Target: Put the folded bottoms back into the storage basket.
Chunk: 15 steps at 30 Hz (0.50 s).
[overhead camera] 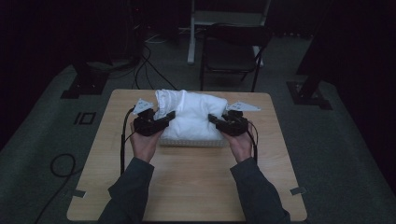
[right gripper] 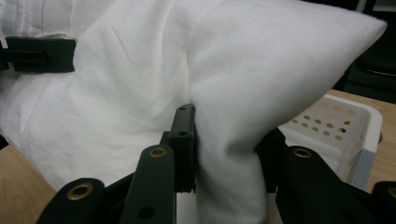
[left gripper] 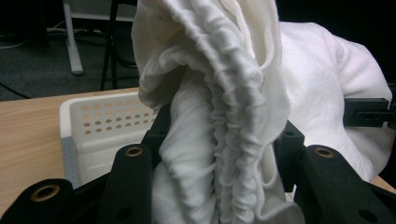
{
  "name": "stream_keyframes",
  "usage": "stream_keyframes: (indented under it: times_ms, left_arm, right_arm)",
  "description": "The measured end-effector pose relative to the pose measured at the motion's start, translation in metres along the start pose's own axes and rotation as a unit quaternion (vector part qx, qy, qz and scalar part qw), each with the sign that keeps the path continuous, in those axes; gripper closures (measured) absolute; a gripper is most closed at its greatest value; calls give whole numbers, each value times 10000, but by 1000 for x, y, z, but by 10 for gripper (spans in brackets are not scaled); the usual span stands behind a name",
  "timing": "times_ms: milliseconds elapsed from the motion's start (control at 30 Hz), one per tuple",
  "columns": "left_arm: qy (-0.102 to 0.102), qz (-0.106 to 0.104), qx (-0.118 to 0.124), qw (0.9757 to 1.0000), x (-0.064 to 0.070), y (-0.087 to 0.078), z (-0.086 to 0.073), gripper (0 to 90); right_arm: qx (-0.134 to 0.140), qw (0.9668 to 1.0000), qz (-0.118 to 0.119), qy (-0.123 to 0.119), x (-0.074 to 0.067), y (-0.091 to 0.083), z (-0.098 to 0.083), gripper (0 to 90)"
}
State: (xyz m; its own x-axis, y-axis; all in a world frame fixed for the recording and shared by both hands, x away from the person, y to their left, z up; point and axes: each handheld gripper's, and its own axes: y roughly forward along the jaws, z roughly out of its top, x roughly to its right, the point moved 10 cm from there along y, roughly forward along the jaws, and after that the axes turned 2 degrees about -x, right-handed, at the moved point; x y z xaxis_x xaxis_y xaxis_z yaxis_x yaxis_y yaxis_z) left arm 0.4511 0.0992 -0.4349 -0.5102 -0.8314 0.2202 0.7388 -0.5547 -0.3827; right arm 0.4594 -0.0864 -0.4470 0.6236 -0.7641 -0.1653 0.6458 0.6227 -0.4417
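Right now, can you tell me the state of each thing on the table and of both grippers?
white pillow: bunched, lying over the basket, gripped at both ends.
white basket: upright on the table, mostly covered by the pillow.
left gripper: shut on the pillow's gathered end.
right gripper: shut on the pillow's corner.

One white pillow (overhead camera: pixel 194 114), one perforated basket (overhead camera: pixel 191 141), one table (overhead camera: pixel 187 186), one folding chair (overhead camera: pixel 233 51) — and two claws, left (overhead camera: pixel 172 115) and right (overhead camera: pixel 212 117).

No lettering, label, brand mark or number could be read anywhere in these views. The white cloth (overhead camera: pixel 194 116), the perforated basket (left gripper: pixel 100 123) and the wooden table (overhead camera: pixel 187 182) were all unmarked.
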Motion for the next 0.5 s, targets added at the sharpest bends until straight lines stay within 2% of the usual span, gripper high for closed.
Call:
stream_keyframes:
  times_ms: [500]
  left_arm:
    - [-1, 71, 8, 10000, -9, 11, 3, 549]
  right_arm:
    - [-47, 9999, -96, -47, 7, 10, 5, 682]
